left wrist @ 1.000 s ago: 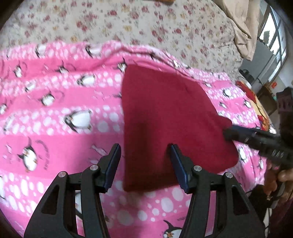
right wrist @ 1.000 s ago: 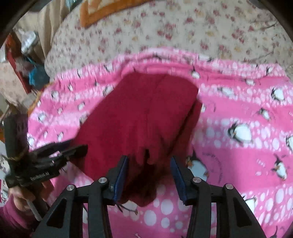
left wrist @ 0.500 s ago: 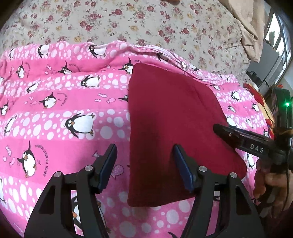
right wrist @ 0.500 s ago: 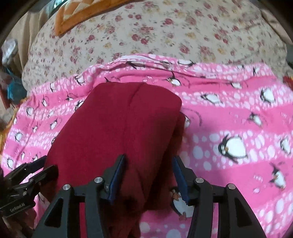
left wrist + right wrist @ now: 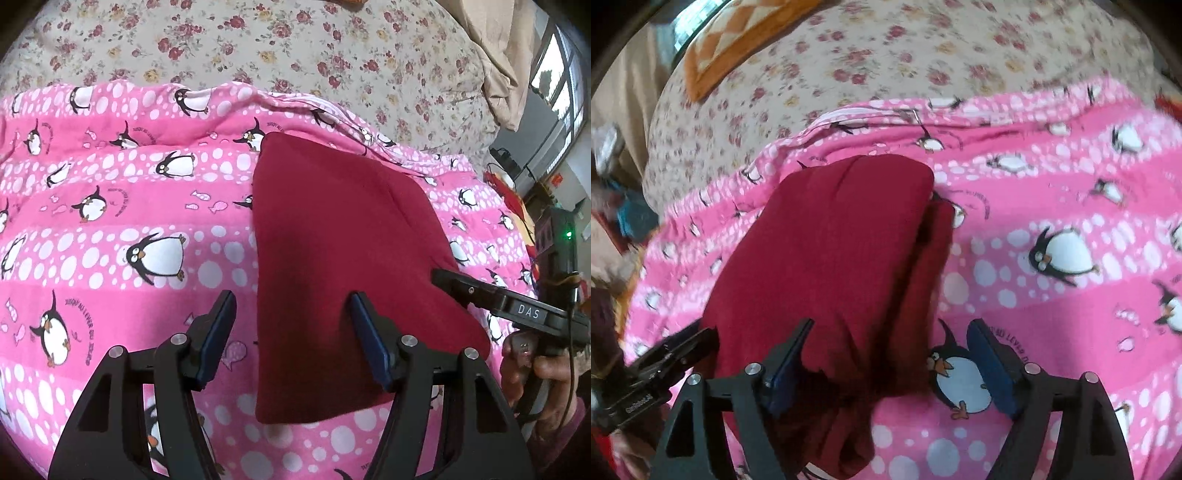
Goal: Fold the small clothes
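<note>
A dark red garment (image 5: pixel 332 266) lies folded flat on a pink penguin blanket (image 5: pixel 110 229). It also shows in the right wrist view (image 5: pixel 831 266), with stacked layers along its right edge. My left gripper (image 5: pixel 291 306) is open and empty, hovering over the garment's near left edge. My right gripper (image 5: pixel 890 332) is open and empty above the garment's near right edge. In the left wrist view the right gripper (image 5: pixel 448 278) sits at the garment's right side. In the right wrist view the left gripper (image 5: pixel 701 336) sits at its left side.
The pink blanket (image 5: pixel 1052 221) lies on a floral bedsheet (image 5: pixel 258 48). An orange patterned cushion (image 5: pixel 738 48) lies at the back left in the right wrist view. A beige curtain (image 5: pixel 498 55) and a window are at the far right in the left wrist view.
The right gripper has opened wider and drawn back from the garment, which now lies flat. The left gripper has pulled back a little and stays open.
</note>
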`<state>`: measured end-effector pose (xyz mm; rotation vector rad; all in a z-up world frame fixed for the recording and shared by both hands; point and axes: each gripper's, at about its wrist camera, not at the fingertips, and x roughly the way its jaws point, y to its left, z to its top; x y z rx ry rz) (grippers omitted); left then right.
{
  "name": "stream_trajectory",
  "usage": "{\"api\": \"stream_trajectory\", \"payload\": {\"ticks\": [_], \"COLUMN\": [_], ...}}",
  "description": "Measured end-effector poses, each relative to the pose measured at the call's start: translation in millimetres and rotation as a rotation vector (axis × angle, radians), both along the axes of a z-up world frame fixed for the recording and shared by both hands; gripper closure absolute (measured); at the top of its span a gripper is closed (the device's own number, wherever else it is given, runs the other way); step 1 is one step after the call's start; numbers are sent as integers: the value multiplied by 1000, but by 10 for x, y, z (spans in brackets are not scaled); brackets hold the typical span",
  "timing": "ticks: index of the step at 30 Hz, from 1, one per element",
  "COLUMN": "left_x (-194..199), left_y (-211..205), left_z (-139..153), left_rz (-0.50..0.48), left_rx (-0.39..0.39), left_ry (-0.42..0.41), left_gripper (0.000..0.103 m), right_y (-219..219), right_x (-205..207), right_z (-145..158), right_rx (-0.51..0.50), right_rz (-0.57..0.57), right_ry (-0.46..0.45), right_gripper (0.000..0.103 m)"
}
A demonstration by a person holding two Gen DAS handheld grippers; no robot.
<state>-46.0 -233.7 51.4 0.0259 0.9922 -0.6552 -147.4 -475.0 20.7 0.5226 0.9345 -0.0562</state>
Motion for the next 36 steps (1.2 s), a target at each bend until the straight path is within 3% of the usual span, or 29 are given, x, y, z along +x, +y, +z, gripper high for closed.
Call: {"api": "stream_trajectory", "payload": {"ticks": [3, 7, 10, 14, 16, 17, 18, 22, 28, 32, 34, 36], "left_x": [67, 219, 312, 400, 392, 370, 347, 231, -295, -690, -822, -898], "left_y": [-10, -34, -71, -111, -115, -126, -125, 13, 438, 771, 803, 811], "left_z": [-4, -87, -179, -326, -315, -296, -277, -126, 281, 272, 129, -14], "left_rz": [-3, -10, -8, -17, -26, -45, -49, -42, -71, -8, 26, 46], "left_rx": [-23, -95, -126, -173, -187, -189, -188, -206, -202, -162, -87, -49], "left_ry": [17, 118, 177, 263, 267, 265, 261, 248, 195, 188, 176, 165], "left_gripper": [33, 30, 20, 20, 21, 32, 33, 48, 49, 49, 49, 45], "right_y": [-1, 64, 41, -14, -12, 3, 31, 122, 353, 621, 827, 994], "right_x": [29, 111, 210, 323, 382, 399, 418, 386, 161, -29, -89, -120], "right_z": [-17, -4, -94, -164, -184, -185, -177, -17, 338, 425, 325, 178], "right_rx": [25, 24, 73, 122, 141, 141, 151, 102, 158, 189, 143, 32], "right_rz": [9, 50, 68, 65, 69, 72, 84, 81, 177, 255, 301, 319], "right_ry": [-5, -21, -19, -41, -52, -57, -63, -74, -101, -109, -72, -15], "right_gripper": [21, 20, 15, 14, 16, 29, 36, 57, 60, 61, 61, 57]}}
